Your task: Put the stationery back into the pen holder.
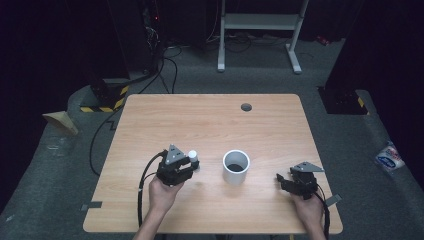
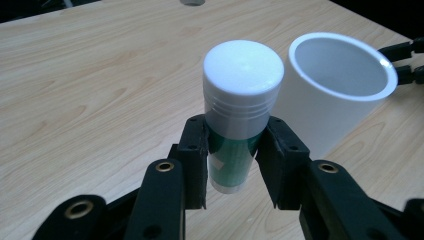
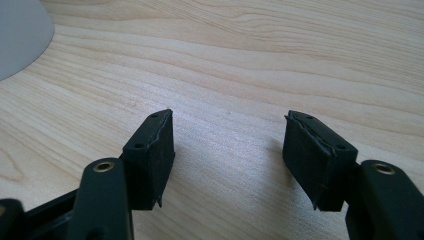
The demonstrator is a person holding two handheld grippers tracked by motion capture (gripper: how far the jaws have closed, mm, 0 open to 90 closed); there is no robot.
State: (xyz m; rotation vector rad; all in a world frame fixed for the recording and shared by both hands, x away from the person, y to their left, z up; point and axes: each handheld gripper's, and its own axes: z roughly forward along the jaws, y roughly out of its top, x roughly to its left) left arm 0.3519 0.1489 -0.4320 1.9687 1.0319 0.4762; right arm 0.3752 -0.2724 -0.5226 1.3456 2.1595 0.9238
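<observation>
A small tube (image 2: 240,105) with a white cap and a green body stands upright between the jaws of my left gripper (image 2: 231,160), which is shut on it. From above, the tube's white cap (image 1: 192,156) sticks out at the left gripper (image 1: 186,167), left of a white cup (image 1: 236,166). That cup (image 2: 335,85) stands open-mouthed just beyond the tube. My right gripper (image 1: 283,179) rests near the table's front right, right of the cup, open with bare wood between its pads (image 3: 227,150).
The wooden table (image 1: 210,120) has a round cable hole (image 1: 246,107) near its far edge. Beyond the table are a white frame stand (image 1: 260,30), cables, and dark equipment on the floor. A packet (image 1: 389,157) lies on the floor at right.
</observation>
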